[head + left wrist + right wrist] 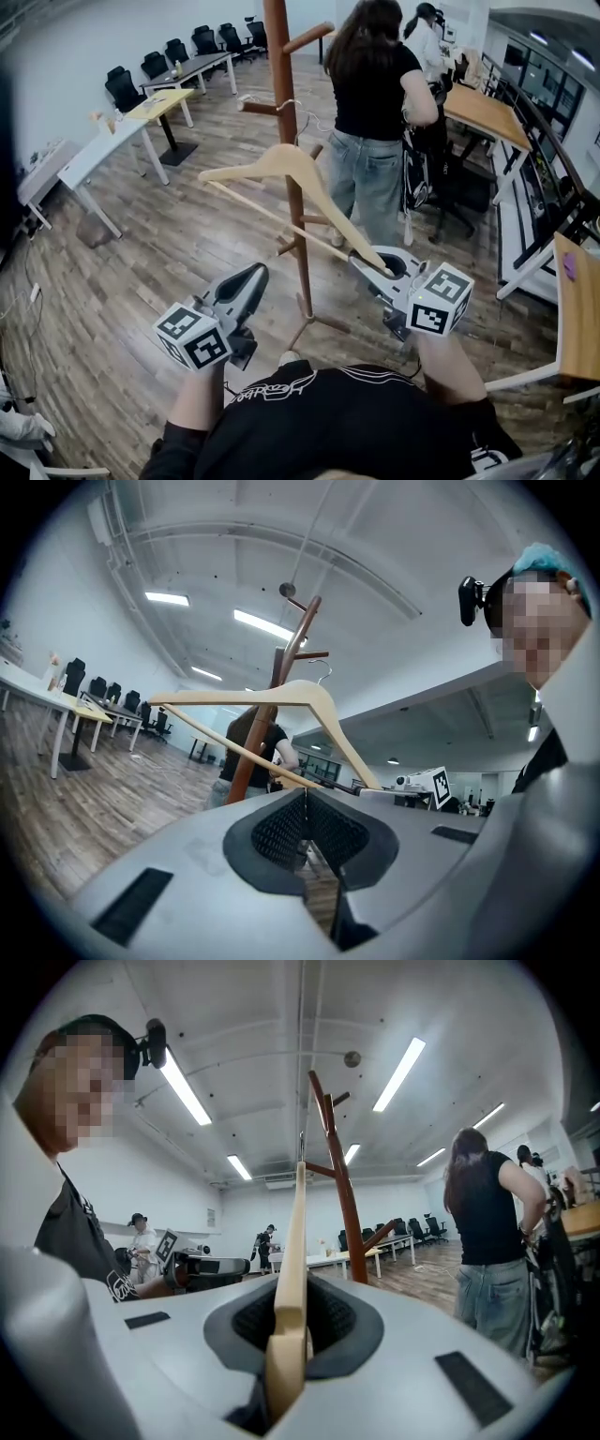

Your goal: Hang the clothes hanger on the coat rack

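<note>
In front of the coat rack (281, 66), the wooden hanger (286, 167) is up in the air — right tongs (382, 269) clamped on the tip of one arm, hook close beside the rack's trunk. Left tongs (251, 278) closed on nothing, lower down, clear of the hanger.

Pale tan hanger (267, 161), red-brown coat rack (279, 56), grey-brown plank floor (187, 244)
</note>
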